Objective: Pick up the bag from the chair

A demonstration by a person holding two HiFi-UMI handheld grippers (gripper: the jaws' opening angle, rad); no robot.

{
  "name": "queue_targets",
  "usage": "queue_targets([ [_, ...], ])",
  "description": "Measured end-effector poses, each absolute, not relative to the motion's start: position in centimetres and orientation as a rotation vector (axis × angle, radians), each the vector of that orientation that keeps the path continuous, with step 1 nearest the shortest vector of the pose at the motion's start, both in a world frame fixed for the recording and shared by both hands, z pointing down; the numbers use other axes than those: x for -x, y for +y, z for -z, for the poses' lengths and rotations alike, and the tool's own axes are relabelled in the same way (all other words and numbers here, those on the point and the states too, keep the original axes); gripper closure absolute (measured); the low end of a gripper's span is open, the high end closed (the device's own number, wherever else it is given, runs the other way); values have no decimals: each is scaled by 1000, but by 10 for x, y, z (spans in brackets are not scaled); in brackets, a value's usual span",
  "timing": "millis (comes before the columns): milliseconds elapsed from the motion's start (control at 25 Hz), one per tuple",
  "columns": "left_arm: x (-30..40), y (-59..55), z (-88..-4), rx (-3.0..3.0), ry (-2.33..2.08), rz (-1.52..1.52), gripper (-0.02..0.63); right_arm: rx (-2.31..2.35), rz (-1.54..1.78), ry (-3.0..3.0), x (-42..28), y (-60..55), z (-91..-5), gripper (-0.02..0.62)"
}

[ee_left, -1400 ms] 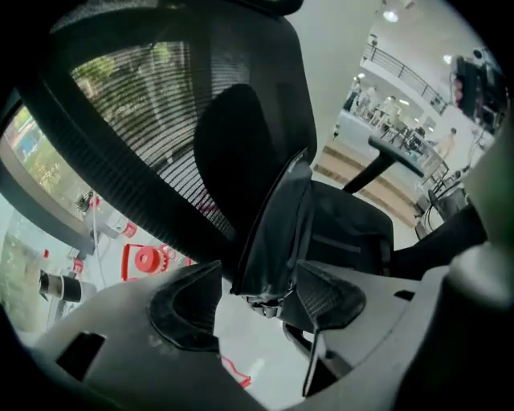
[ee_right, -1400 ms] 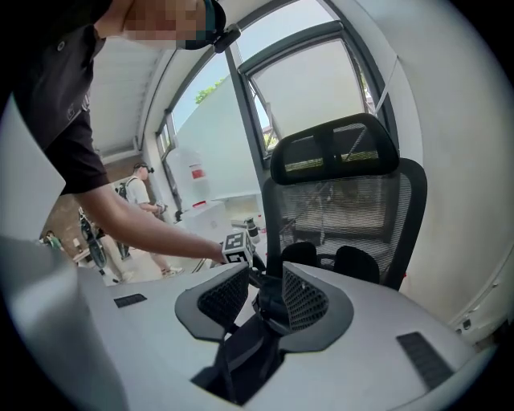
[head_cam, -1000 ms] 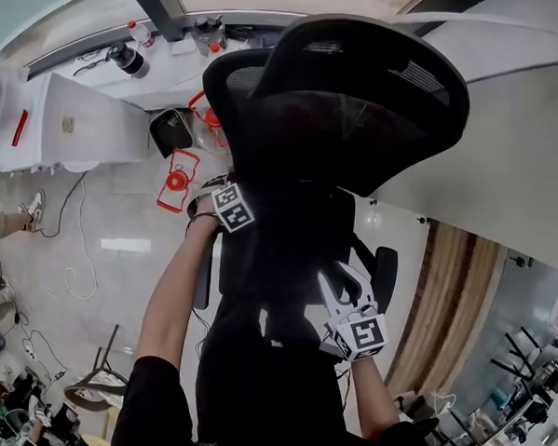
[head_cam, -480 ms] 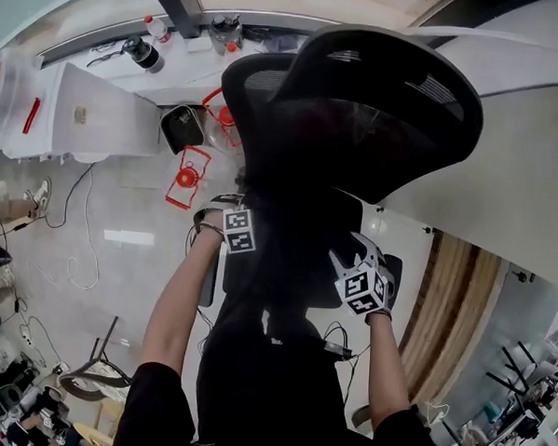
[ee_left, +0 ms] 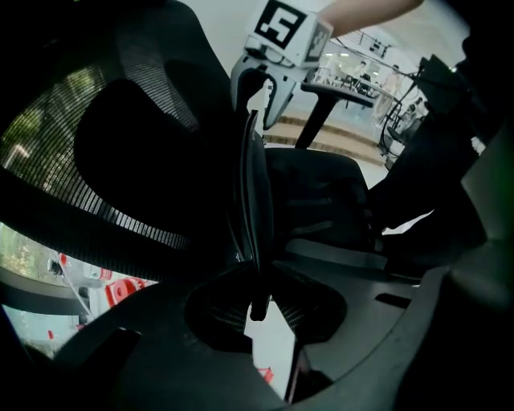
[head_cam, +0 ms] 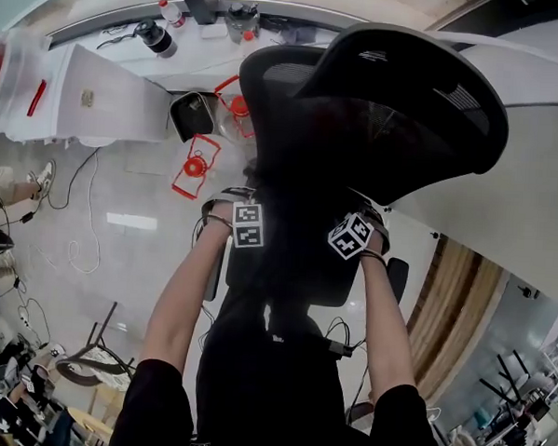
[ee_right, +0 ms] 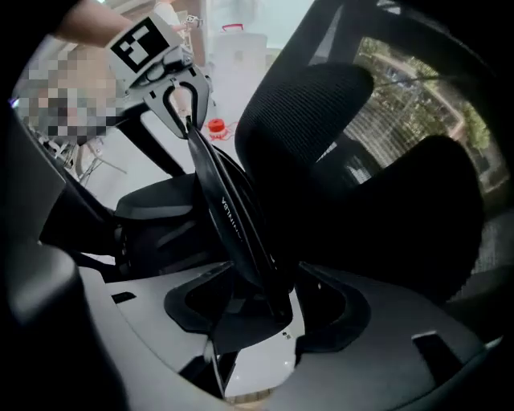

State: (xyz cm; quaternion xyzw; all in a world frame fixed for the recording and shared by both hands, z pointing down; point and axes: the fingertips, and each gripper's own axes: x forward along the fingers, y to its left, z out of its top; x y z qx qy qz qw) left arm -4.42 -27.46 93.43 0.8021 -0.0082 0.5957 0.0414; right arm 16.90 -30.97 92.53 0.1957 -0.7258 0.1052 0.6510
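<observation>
Our right tool (ee_right: 277,309) drops in, jaws just opening wide astride the bag strap (ee_right: 229,217). That strap runs straight to our left tool (ee_left: 259,305), whose jaws have just been closing and now pinch it.

Illumination is diffuse and even, with faint shadows. The pale floor (head_cam: 117,284) carries one soft glare patch. The black chair (head_cam: 387,111) loses nearly all surface detail in the head view. Both gripper views are dim in the foreground and overexposed in the background, and daylight shows through the chair's mesh. The bag strap (ee_right: 229,221) is sharp mid-frame and soft close to the lens. Strong wide-angle curvature bends all edges, and the corners darken.
</observation>
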Motion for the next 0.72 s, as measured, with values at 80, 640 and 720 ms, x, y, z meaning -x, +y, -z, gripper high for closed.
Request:
queue_targets([
  [80, 43, -273, -936, -2448, -8, -1821, 546, -395, -258, -1601, -172, -307, -943, 377],
  [640, 44, -278, -935, -2453, -78, -1790, 554, -466, -355, -1629, -178, -296, -950, 529],
  [720, 46, -278, -929, -2449, -120, -1773, 557, -443, -344, -1633, -176, -290, -944, 542],
])
